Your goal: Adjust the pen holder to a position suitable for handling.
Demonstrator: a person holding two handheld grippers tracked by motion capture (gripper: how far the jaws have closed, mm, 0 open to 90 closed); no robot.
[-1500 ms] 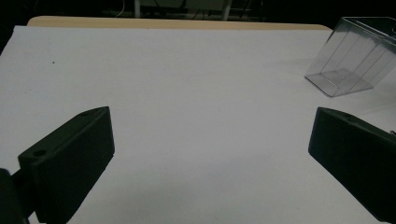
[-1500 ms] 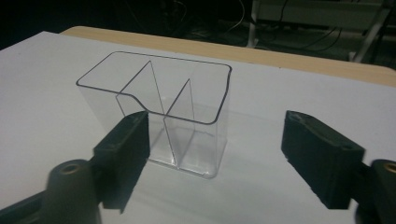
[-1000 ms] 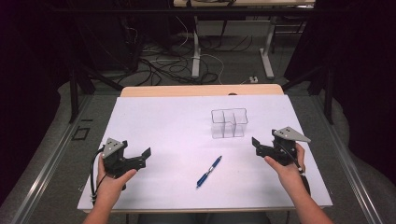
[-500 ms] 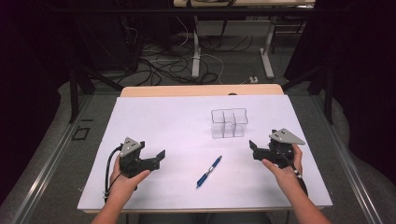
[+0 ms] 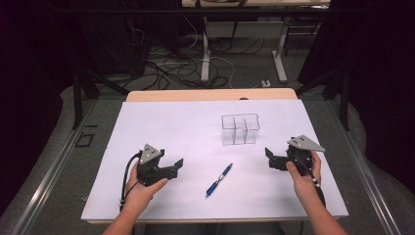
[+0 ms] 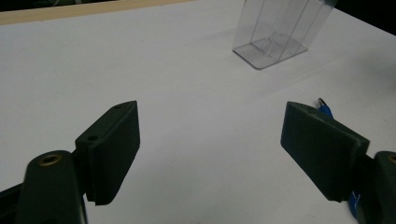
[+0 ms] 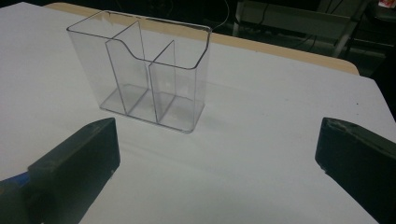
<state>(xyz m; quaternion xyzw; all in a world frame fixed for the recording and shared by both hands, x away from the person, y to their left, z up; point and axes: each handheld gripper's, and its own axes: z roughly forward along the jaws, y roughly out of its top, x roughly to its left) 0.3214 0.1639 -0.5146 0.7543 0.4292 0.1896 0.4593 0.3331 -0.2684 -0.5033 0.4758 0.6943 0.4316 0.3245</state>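
Currently both tools are hovering low over the worktop point(image 5: 147, 122) with nothing gripped. Left tool point(image 5: 177, 165) is sitting with jaws wide apart, pointing right toward the pen point(image 5: 219, 180); in the left gripper view the pen's blue tip point(image 6: 324, 110) is peeking out just behind the right-hand jaw. Right tool point(image 5: 269, 159) is also gaping, jaws spread, facing left, with the clear organizer point(image 7: 140, 70) standing ahead between its jaws in the right gripper view. Pen is lying flat on the white worktop between the two tools, untouched, near the front edge. Organizer point(image 5: 240, 129) is standing upright behind it, all compartments looking empty.

Progress: looks like pen-into-organizer work, barely begun; grasp, lift and drop are all left.

Versus half a second ago: left tool is sitting slightly further right, nearer the pen; right tool is much the same; pen and organizer are unmoved.
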